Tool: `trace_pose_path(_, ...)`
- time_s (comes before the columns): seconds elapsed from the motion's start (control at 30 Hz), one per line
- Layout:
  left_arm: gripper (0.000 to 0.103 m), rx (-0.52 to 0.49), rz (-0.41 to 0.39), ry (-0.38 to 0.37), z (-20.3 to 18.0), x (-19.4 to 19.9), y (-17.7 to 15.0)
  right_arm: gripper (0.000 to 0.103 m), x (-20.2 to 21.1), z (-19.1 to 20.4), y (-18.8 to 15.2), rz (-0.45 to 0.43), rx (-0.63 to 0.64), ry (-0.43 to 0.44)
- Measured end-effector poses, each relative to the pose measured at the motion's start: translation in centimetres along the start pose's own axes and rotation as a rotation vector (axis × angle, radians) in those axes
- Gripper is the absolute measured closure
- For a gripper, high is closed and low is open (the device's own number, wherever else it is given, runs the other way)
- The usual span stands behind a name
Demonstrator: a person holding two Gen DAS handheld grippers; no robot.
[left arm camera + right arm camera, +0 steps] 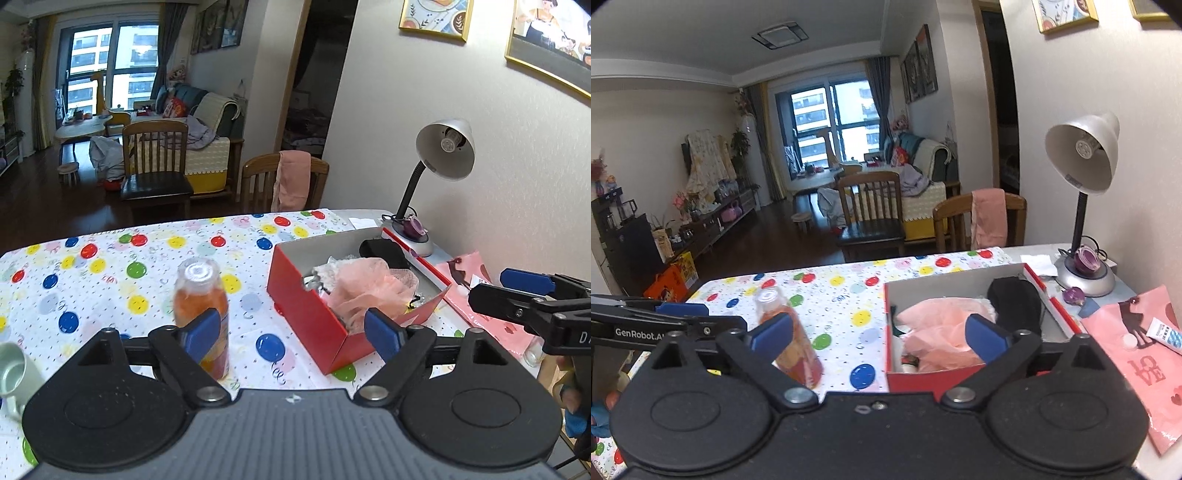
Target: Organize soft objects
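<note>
A red open box (310, 314) (923, 376) stands on the balloon-print tablecloth. In it lie a pink mesh puff (369, 288) (938, 328), a black soft item (384, 251) (1015, 299) and a white lacy piece (328, 273). My left gripper (291, 334) is open and empty, above the table in front of the box. My right gripper (879, 339) is open and empty, near the box's front edge; it also shows at the right of the left wrist view (517, 291). The left gripper shows at the left of the right wrist view (665, 317).
An orange drink bottle (203, 306) (790, 339) stands left of the box. A desk lamp (439, 166) (1082, 177) stands by the wall. A pink gift bag (1137, 362) with a small tube lies right of the box. A pale mug (14, 373) sits at the left.
</note>
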State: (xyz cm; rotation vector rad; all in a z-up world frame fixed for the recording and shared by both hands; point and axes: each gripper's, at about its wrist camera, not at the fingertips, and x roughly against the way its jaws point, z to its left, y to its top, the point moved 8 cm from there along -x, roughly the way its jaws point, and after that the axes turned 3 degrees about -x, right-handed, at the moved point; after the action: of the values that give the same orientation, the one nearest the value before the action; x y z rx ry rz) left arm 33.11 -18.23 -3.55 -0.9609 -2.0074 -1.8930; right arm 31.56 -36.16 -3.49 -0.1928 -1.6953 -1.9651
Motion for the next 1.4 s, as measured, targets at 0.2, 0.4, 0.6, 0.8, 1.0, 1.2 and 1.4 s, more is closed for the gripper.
trace_pose_path(0.2,0.013,0.001,-0.031,-0.004,1.0,2.1,-1.0,0.000,0.9,2.1,-0.8,-0.023,0.019,0.009)
trace_pose_path(0.4,0.013,-0.018,-0.050,0.011,1.4,3.5,-1.8,0.000,1.3,3.6,-1.7,-0.031,0.009,0.009)
trace_pose_path(0.6,0.000,-0.034,-0.084,0.017,1.5,4.8,-2.2,0.000,1.6,4.6,-2.3,-0.030,0.014,0.008)
trace_pose_path(0.8,0.000,-0.042,-0.103,0.011,1.6,5.6,-2.3,0.000,1.6,5.1,-2.5,-0.031,0.011,0.008)
trace_pose_path(1.0,0.000,-0.070,-0.135,0.024,1.2,6.2,-2.0,0.000,1.6,5.4,-2.8,-0.033,0.013,0.005)
trace_pose_path(1.2,0.000,-0.098,-0.150,0.030,0.8,6.5,-1.9,0.000,1.6,5.6,-3.0,-0.032,0.016,0.007)
trace_pose_path(1.4,0.000,-0.100,-0.159,0.009,0.5,6.8,-1.9,0.000,1.7,5.6,-3.0,-0.036,0.017,0.001)
